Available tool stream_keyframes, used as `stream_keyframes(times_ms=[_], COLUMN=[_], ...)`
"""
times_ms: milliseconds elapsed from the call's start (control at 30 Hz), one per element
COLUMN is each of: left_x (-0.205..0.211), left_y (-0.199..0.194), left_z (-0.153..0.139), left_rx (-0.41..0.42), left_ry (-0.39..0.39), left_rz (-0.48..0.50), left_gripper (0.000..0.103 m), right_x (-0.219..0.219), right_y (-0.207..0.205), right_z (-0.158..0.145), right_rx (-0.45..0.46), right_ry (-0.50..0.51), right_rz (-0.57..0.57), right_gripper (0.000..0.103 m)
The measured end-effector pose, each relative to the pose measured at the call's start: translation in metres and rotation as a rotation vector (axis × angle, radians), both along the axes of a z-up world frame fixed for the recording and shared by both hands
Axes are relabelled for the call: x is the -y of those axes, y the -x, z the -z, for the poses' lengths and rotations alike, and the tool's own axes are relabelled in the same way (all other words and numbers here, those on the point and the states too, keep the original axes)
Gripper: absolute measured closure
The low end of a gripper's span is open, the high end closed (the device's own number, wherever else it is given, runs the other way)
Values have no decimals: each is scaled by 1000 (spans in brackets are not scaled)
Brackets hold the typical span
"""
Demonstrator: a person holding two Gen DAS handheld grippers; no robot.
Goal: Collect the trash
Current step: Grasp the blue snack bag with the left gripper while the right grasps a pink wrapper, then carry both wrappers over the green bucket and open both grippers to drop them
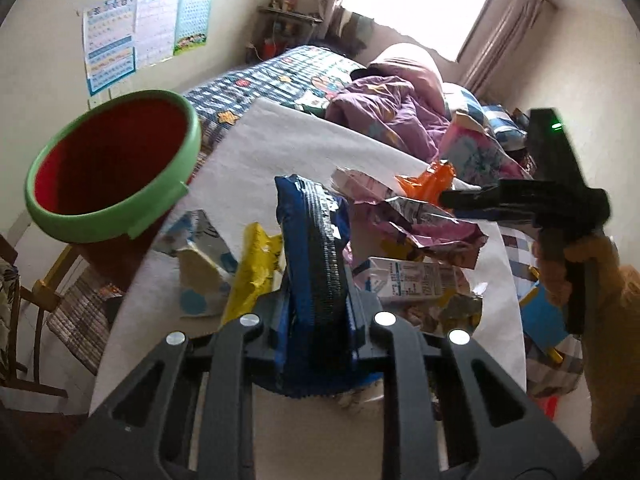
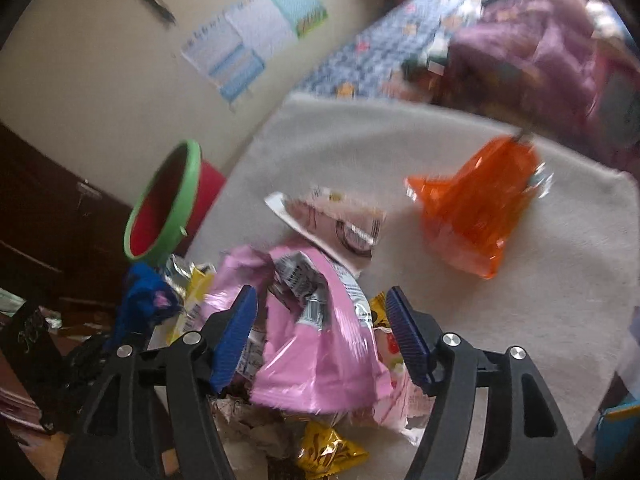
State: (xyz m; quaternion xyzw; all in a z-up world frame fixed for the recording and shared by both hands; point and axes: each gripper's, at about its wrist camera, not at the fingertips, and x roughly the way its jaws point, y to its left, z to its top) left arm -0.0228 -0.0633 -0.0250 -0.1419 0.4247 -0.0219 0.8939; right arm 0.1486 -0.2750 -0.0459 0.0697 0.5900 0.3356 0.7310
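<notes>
Wrappers lie heaped on the white table (image 2: pixel 520 272), and we take the green-rimmed bin (image 1: pixel 116 168) as our landmark. Nearest our left gripper (image 1: pixel 316 320) is the blue packet (image 1: pixel 316 248), already clamped between the closed jaws and standing up out of them, just to the right of the bin's rim in the left view. We judge it light, thin and crinkly, a foil-like film that gives under the pads and may slide if pinched only at an edge; the hold looks to be across its lower body, which seems sound for so light a thing.

Farther from the bin, the pink wrapper (image 2: pixel 316 340) sits on top of the heap between the jaws of our right gripper (image 2: pixel 320 340). Those jaws stand apart and the blue pads (image 2: pixel 408 336) do not press on it. We expect it to be soft, glossy and slippery, with no stiffness, so a pinch across a bunched fold in its middle should serve better than a loose corner.

Around it lie a yellow wrapper (image 1: pixel 256 268), close to the bin, and a small white carton (image 1: pixel 416 280), which looks stiffer and easier to take by its flat sides. The orange bag (image 2: pixel 472 216) rests alone on the table, well apart from the bin and beyond the heap. A bed (image 1: pixel 304 72) stands behind the table.
</notes>
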Motion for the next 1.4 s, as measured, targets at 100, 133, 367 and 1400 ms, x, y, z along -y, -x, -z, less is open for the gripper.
stream_keyframes(times_ms=[100, 133, 367, 1400], left_x=[-8, -13, -38, -245], left_y=[2, 4, 9, -64], left_z=[2, 3, -1, 25], left_rx=[-5, -8, 9, -12], left_ry=[1, 2, -13, -44], left_rz=[-34, -46, -110, -123], left_gripper=[82, 82, 82, 49], right_x=[-3, -4, 3, -269], right_y=[-1, 0, 23, 31], right_z=[15, 18, -9, -47], right_rx=[-59, -57, 19, 67], right_ry=[14, 23, -19, -319], right_rz=[-30, -31, -9, 229], right_gripper=[38, 43, 66, 51])
